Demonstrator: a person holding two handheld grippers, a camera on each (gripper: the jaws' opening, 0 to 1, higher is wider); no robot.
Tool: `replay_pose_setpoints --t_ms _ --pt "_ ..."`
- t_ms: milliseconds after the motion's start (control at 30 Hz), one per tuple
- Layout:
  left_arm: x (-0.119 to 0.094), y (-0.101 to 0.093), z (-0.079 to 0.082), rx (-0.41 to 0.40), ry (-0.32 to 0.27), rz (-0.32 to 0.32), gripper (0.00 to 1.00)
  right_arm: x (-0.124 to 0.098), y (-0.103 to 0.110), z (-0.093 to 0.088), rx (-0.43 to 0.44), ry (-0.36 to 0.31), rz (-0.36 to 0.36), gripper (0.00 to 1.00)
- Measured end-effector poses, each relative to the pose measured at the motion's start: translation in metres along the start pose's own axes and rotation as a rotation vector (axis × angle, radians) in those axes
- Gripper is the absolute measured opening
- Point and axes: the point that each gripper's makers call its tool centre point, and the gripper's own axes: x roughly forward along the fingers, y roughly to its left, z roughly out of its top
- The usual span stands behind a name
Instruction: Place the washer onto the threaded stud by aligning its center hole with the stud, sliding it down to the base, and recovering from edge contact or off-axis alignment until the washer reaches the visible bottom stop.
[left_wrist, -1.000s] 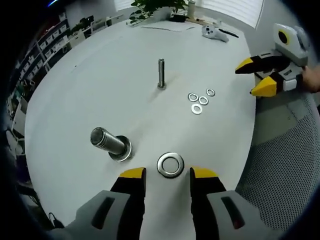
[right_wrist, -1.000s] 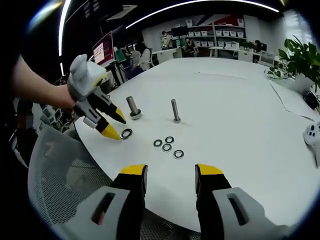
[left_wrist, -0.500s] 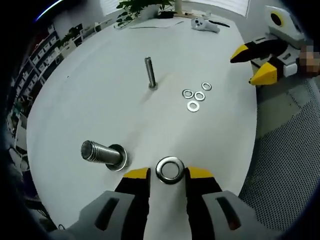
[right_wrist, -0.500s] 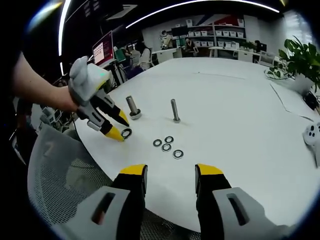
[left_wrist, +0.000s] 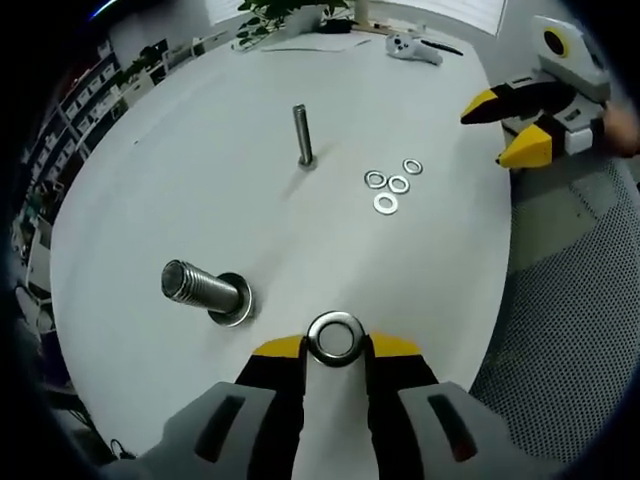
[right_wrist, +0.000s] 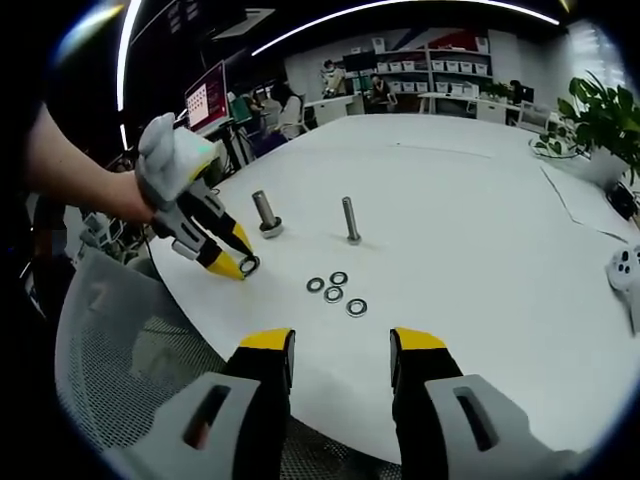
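The left hand-held gripper (left_wrist: 336, 347) is closing on the big washer (left_wrist: 336, 338) near the surface's near edge: a second ago its yellow tips were standing well apart with the washer lying just ahead of them, and now they are pressing against the washer's two sides, so the jaws are clamped on it. In the right gripper view the same left hand-held gripper (right_wrist: 238, 262) is tilting down to the surface (right_wrist: 480, 220) with the washer (right_wrist: 249, 265) at its tips. The washer is sitting flat on the surface, not yet lifted.

The thick threaded stud (left_wrist: 203, 290) is standing just beside the washer, on its round base, toward the surface's left edge. A thinner stud (left_wrist: 302, 136) is standing farther in toward the middle, and four small washers (left_wrist: 391, 186) are lying in a cluster near it.

The right hand-held gripper (right_wrist: 340, 355) is hanging over the near edge with its jaws apart, gripping nothing.

With the grip made, the pick-up looks done; next, I judge, comes lifting the washer and centring its hole over the thick stud's top.
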Motion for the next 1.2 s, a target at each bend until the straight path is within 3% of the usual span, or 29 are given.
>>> replay_pose_setpoints --t_ms 233,467,1067,1200 --pt "-0.007 0.006 -0.019 -0.012 0.044 0.004 0.21 0.0 0.001 0.0 -0.001 0.0 0.002 0.41" --pt "-0.012 0.009 -0.028 -0.001 0.071 -0.001 0.21 -0.001 0.001 0.0 -0.001 0.001 0.006 0.41" --pt "-0.011 0.008 -0.026 0.038 0.236 -0.027 0.24 -0.001 0.0 0.002 0.004 -0.008 0.007 0.4" --pt "-0.01 0.011 -0.026 0.044 0.23 -0.033 0.23 -0.002 -0.001 0.002 0.009 -0.01 0.003 0.4"
